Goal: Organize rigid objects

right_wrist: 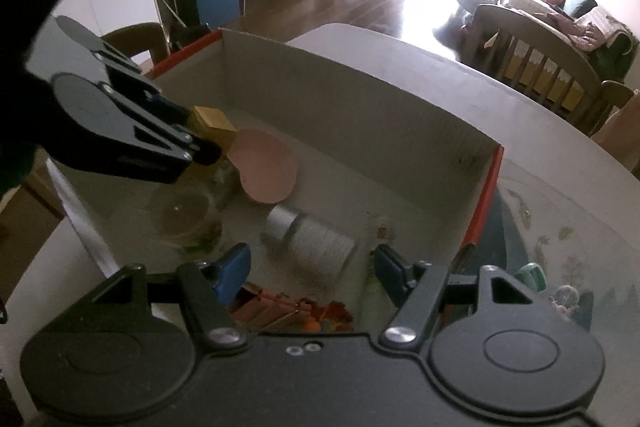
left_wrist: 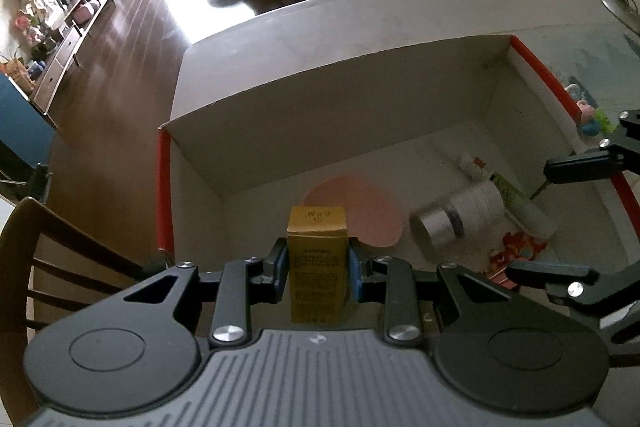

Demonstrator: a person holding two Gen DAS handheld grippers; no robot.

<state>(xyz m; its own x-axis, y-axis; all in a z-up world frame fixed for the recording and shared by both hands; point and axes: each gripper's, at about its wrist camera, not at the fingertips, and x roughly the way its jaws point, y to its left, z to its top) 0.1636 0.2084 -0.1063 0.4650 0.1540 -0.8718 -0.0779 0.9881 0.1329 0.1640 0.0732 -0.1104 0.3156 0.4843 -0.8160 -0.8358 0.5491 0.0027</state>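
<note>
Box's (left_wrist: 320,115) far half lies free; bottles (left_wrist: 460,215) crowd right.

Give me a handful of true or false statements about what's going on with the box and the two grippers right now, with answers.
1. The left gripper is shut on the yellow carton. True.
2. The right gripper holds the silver-capped jar. False: its jaws stand open, empty.
3. A pink heart-shaped piece lies inside the cardboard box. True.
4. The silver-capped jar stands upright. False: it lies on its side.
5. The yellow carton is lying on the table outside the box. False: it is held over the box.
</note>
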